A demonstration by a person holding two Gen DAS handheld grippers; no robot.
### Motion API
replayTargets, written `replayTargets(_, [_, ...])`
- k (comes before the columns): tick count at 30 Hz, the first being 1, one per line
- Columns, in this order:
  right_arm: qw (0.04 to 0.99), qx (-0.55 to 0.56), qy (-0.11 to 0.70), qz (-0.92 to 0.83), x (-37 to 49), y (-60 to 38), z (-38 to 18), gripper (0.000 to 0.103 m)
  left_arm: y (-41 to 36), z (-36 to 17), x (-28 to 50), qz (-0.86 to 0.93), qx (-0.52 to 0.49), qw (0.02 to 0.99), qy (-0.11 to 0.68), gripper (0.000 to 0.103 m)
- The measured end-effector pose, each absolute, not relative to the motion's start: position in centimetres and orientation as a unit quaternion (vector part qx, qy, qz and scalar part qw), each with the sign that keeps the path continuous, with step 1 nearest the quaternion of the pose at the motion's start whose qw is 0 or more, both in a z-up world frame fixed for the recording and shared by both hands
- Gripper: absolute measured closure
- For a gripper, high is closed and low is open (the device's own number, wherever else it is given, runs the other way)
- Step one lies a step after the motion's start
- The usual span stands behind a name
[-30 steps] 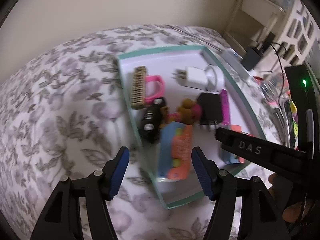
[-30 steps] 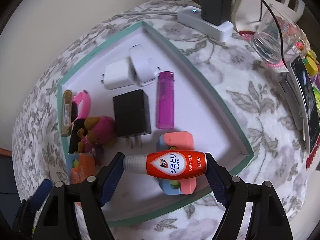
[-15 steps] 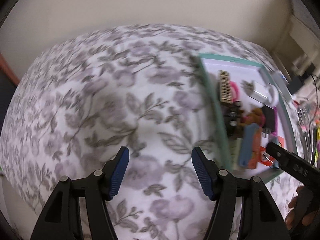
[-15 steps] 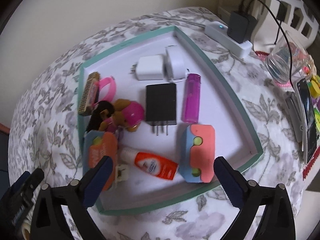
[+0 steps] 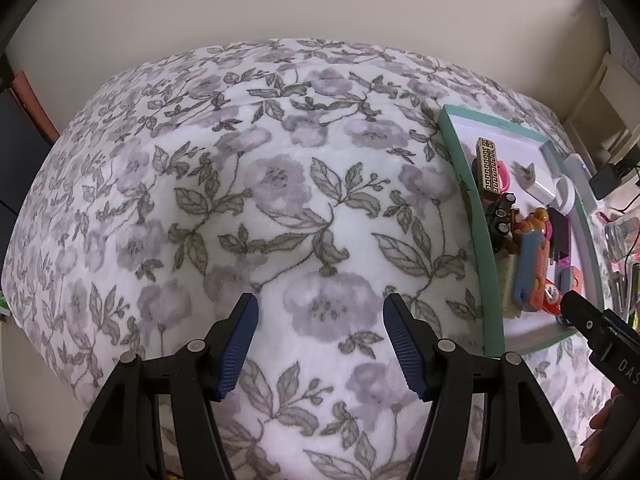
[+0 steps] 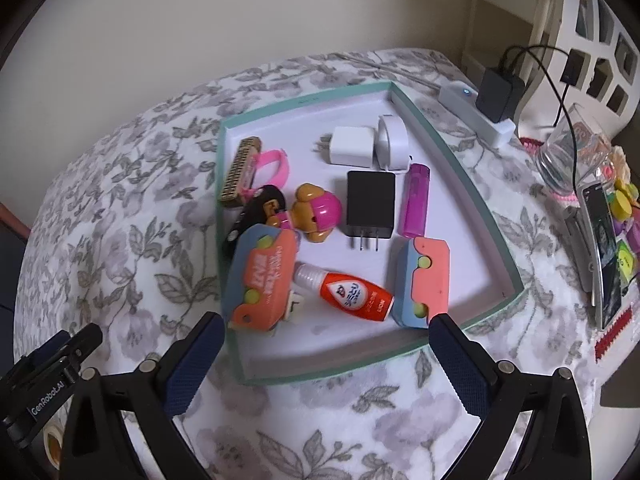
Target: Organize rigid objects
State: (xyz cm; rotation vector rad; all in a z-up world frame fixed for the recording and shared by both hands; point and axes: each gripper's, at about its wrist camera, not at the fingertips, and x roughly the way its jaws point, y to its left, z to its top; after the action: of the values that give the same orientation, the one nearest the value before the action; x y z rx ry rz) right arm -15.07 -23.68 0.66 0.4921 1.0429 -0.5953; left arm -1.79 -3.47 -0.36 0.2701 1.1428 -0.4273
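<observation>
- Released a second ago, the red-and-white bottle (image 6: 348,294) now lies on its side in the teal tray (image 6: 460,176), just ahead of the right gripper (image 6: 326,364), between the orange-and-blue case (image 6: 262,280) and the pink-and-blue case (image 6: 420,280).
- Right jaws are spread wide and hold nothing; they have backed off to the tray's near rim.
- Meanwhile the left gripper (image 5: 320,346) has swung away: a second ago the tray sat ahead of its jaws, now only floral cloth (image 5: 240,184) lies between them, with the tray (image 5: 472,216) off to their right.
- Left jaws are apart and empty too.
- Judging by this, the bottle's placement is finished; no loose item shows on the cloth near either gripper, so the sorting looks nearly or fully complete.
</observation>
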Motion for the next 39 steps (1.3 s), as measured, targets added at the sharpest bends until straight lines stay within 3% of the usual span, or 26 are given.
replayTargets(39, [0.834, 0.183, 0.445, -0.271, -17.0, -19.8, 4.1, 0.0, -1.0, 2.7, -4.2, -0.229, 0.1, 0.838, 0.485, 0.037])
